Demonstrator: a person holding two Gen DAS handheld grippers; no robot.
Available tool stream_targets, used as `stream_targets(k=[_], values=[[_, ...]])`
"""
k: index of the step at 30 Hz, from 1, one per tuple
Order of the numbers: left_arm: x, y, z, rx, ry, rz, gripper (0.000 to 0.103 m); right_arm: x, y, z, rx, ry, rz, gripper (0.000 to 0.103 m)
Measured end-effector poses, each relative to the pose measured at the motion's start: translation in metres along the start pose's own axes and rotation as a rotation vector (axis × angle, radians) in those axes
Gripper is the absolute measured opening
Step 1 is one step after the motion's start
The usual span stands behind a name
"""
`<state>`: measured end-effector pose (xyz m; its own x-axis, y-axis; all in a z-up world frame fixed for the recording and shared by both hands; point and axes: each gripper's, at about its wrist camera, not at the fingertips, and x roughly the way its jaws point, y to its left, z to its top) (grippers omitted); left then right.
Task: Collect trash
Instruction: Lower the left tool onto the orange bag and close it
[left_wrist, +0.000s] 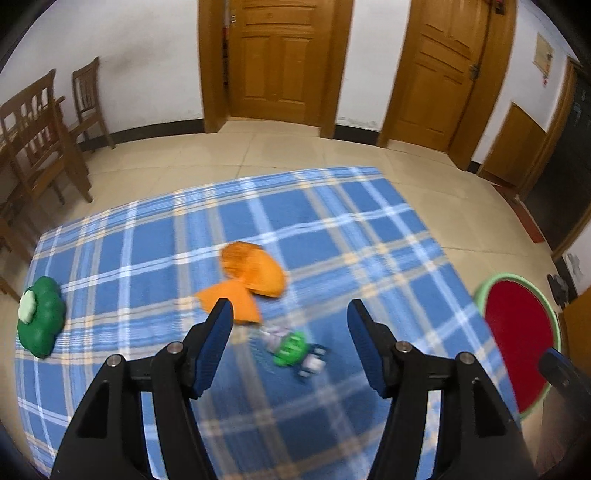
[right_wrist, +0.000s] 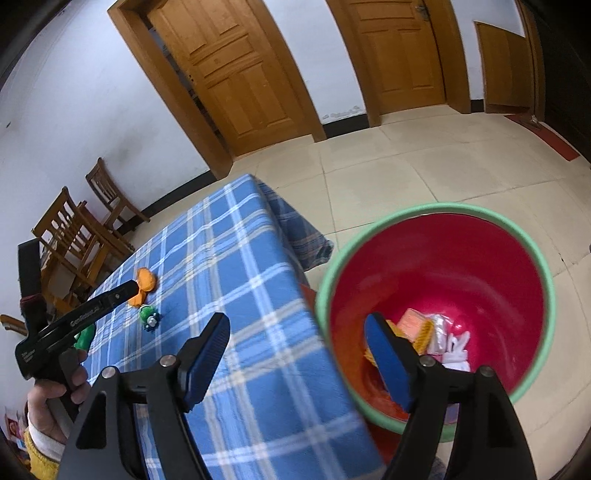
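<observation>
Left hand-held gripper (left_wrist: 291, 314), jaws apart and empty, points at the green wrapper (left_wrist: 291, 349) lying just ahead between its fingers, long axis slanting right; the orange scrap (left_wrist: 255, 273) lies beyond. Right hand-held gripper (right_wrist: 297, 332), also empty and spread, hangs farther off by the bin (right_wrist: 436, 266). Blue plaid tabletop (left_wrist: 332, 221); tiled floor, 2 wooden doors.

Black left gripper (left_wrist: 290, 314), blue pads (left_wrist: 216, 349); yellow sleeve (right_wrist: 37, 456).

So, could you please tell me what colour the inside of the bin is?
Red inside the bin, with a green rim; the right wrist view shows it best.
</observation>
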<state>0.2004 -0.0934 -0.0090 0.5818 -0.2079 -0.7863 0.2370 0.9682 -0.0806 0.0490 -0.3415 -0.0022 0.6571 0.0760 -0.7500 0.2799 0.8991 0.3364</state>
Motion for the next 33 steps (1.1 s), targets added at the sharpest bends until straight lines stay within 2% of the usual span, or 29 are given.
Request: stream_targets(k=[5, 9, 21, 25, 26, 27, 28, 33], values=[[0.020, 0.023, 0.004, -0.034, 0.025, 0.026, 0.064, 0.013, 0.021, 0.003, -0.032, 0.018, 0.006, 0.078], [0.033, 0.034, 0.007, -0.060, 0.039, 0.017, 0.064, 0.023, 0.033, 0.005, -0.051, 0.032, 0.004, 0.078], [0.061, 0.036, 0.015, -0.071, 0.051, -0.018, 0.064, 0.044, 0.055, 0.009, -0.097, 0.058, -0.002, 0.078], [0.063, 0.036, 0.014, -0.067, 0.033, -0.016, 0.064, 0.049, 0.059, 0.012, -0.106, 0.064, -0.002, 0.078], [0.063, 0.036, 0.013, -0.065, 0.028, -0.017, 0.061, 0.051, 0.060, 0.012, -0.110, 0.065, -0.001, 0.078], [0.062, 0.037, 0.013, -0.064, 0.022, -0.016, 0.053, 0.052, 0.062, 0.013, -0.114, 0.066, 0.000, 0.078], [0.061, 0.037, 0.012, -0.062, 0.018, -0.015, 0.049, 0.052, 0.062, 0.014, -0.117, 0.067, 0.001, 0.078], [0.055, 0.047, 0.009, -0.092, 0.013, -0.033, 0.043, 0.058, 0.073, 0.015, -0.142, 0.069, 0.008, 0.078]])
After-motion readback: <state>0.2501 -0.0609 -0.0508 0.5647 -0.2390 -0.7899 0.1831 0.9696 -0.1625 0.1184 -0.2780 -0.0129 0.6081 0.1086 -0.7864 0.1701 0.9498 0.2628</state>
